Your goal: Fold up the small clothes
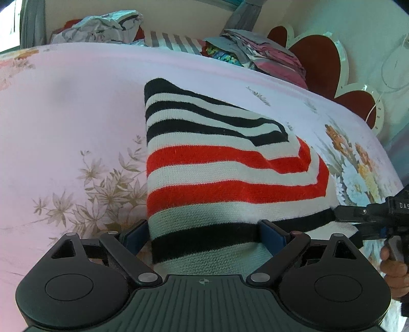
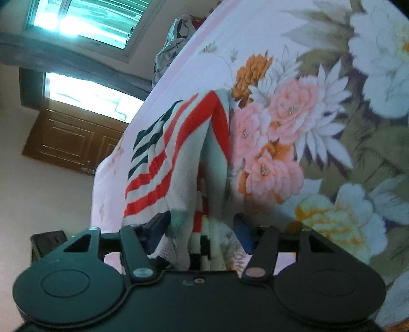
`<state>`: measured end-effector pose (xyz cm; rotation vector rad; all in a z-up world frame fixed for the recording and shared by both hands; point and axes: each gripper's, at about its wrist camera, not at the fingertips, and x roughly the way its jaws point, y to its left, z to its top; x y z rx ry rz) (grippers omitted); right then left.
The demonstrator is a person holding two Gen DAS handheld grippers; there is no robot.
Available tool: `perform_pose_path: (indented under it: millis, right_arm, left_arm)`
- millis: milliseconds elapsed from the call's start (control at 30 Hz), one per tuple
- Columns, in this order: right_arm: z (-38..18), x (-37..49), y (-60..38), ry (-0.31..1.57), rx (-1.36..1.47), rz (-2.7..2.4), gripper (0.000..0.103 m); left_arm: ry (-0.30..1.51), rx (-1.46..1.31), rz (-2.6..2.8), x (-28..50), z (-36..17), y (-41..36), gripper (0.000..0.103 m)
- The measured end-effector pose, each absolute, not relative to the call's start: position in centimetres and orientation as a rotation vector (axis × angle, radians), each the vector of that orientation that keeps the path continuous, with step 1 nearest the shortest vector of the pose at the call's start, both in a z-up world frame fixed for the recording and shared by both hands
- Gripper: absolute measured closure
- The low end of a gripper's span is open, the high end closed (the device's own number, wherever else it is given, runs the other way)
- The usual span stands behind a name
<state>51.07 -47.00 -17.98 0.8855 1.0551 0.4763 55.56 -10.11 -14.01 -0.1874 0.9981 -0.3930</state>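
A small knitted garment with black, red and white stripes (image 1: 219,166) lies on the floral bed sheet (image 1: 64,115), its right part folded over. My left gripper (image 1: 203,233) is wide open, its fingers either side of the garment's near black-striped end. My right gripper (image 2: 202,226) is open around the garment's near edge (image 2: 179,158), which bunches up between its fingers. The right gripper also shows in the left wrist view (image 1: 358,217), at the garment's right edge, held by a hand.
Piles of folded and crumpled clothes (image 1: 255,53) sit along the bed's far edge, by a red scalloped headboard (image 1: 319,61). In the right wrist view there are a window (image 2: 87,18), a wooden door (image 2: 69,143) and a clothes heap (image 2: 176,40).
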Motion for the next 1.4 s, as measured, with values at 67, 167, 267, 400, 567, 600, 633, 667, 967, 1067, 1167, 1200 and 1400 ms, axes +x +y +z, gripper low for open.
perform_pose_path:
  millis: [67,167,267,400,567,600,633,667,967,1067,1167,1200,1400]
  right_arm:
    - [-17.9,52.0,-45.5,1.061,0.853,0.492,0.041]
    - [-17.0,52.9,-43.3,1.046,0.709,0.463,0.051]
    - [-15.7,52.6,-41.5,1.023,0.549,0.428,0.062]
    - [-14.5,52.0,-40.3,0.989,0.456,0.404,0.069]
    - [-12.3,50.7,-39.6,0.938,0.356,0.412,0.070]
    - [-11.7,50.5,-39.5,0.926,0.334,0.414,0.070]
    - [-11.2,50.2,-39.4,0.914,0.318,0.412,0.070]
    - [-10.7,49.9,-39.5,0.904,0.310,0.410,0.070]
    - [-7.6,48.8,-38.7,0.852,0.262,0.412,0.071]
    - [-7.1,48.7,-37.3,0.846,0.249,0.412,0.071]
    - [-6.9,48.7,-35.1,0.847,0.236,0.420,0.071]
    - [-6.9,48.6,-34.3,0.847,0.232,0.425,0.071]
    - [-7.7,48.9,-26.3,0.873,0.205,0.473,0.071]
  left_arm:
    - [1.006,-0.211,-0.400,55.9,-14.2,-10.2,0.012]
    - [1.024,-0.269,-0.393,56.4,-14.6,-10.3,0.017]
    - [1.007,-0.206,-0.379,56.4,-13.9,-11.6,0.031]
    - [0.935,-0.016,-0.351,55.2,-12.0,-14.4,0.047]
    - [0.880,0.073,-0.332,54.1,-10.3,-15.8,0.051]
    - [0.870,0.080,-0.335,53.9,-9.9,-16.0,0.051]
    - [0.862,0.084,-0.340,53.6,-9.5,-16.1,0.051]
    - [0.852,0.087,-0.343,53.4,-9.1,-16.2,0.051]
    - [0.787,0.099,-0.350,52.0,-5.9,-15.1,0.051]
    - [0.777,0.098,-0.352,51.6,-5.4,-13.5,0.051]
    - [0.772,0.092,-0.343,51.3,-5.2,-11.3,0.051]
    - [0.771,0.087,-0.338,51.1,-5.2,-10.1,0.051]
    - [0.788,0.053,-0.294,50.2,-6.2,-1.7,0.051]
